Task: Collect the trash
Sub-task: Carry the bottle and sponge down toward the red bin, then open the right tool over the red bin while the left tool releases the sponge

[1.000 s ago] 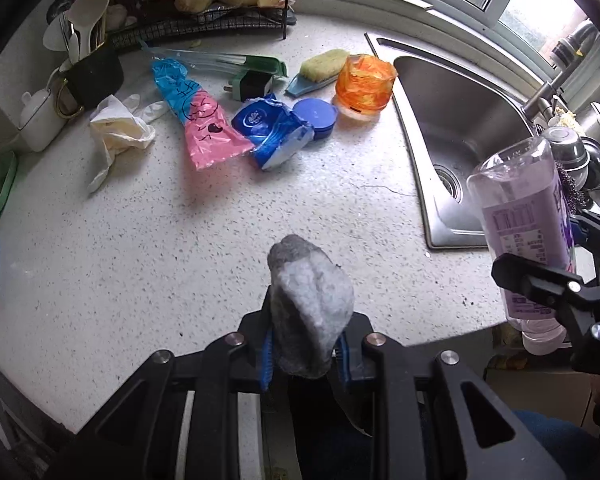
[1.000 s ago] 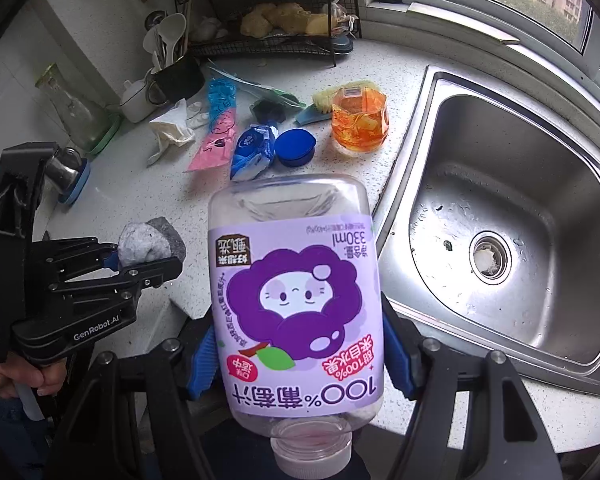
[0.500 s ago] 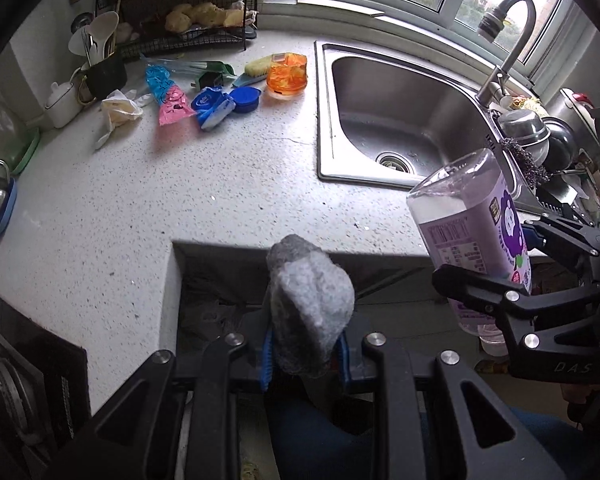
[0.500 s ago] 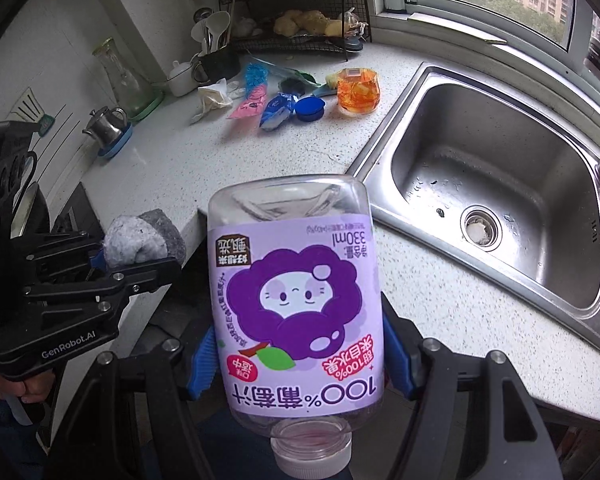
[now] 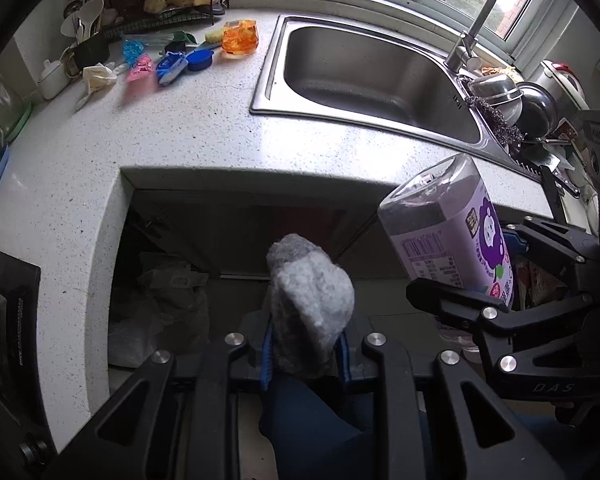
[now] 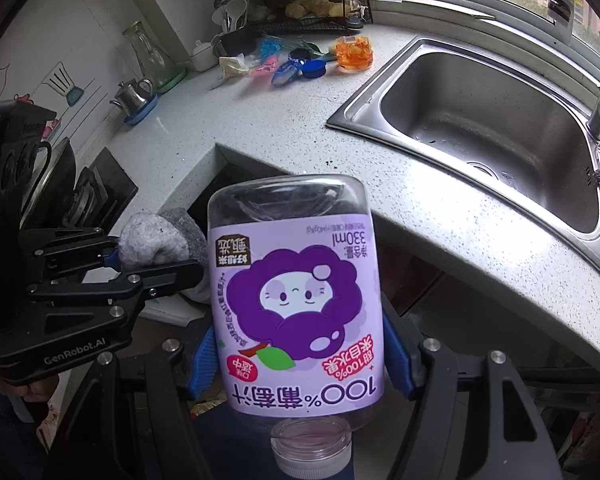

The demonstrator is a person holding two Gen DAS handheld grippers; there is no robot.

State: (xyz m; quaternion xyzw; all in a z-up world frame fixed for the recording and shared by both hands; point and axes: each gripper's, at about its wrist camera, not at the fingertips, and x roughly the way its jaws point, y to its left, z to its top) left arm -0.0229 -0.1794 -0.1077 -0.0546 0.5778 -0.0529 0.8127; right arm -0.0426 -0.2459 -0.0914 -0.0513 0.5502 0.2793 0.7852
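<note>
On the left, the left gripper is clenching a grey wad, probably a crumpled cloth or scourer, though its make is hard to tell. It is hanging out past the countertop edge, over the dark floor space with a crumpled plastic bag below. To the right, the right gripper is squeezing an empty purple juice bottle, held cap toward the camera, also off the counter and just beside the wad. So two pieces are in hand and I judge them to be heading for disposal. Far back by the sink, wrappers and a crumpled tissue are lying uncollected, so plenty is remaining.
</note>
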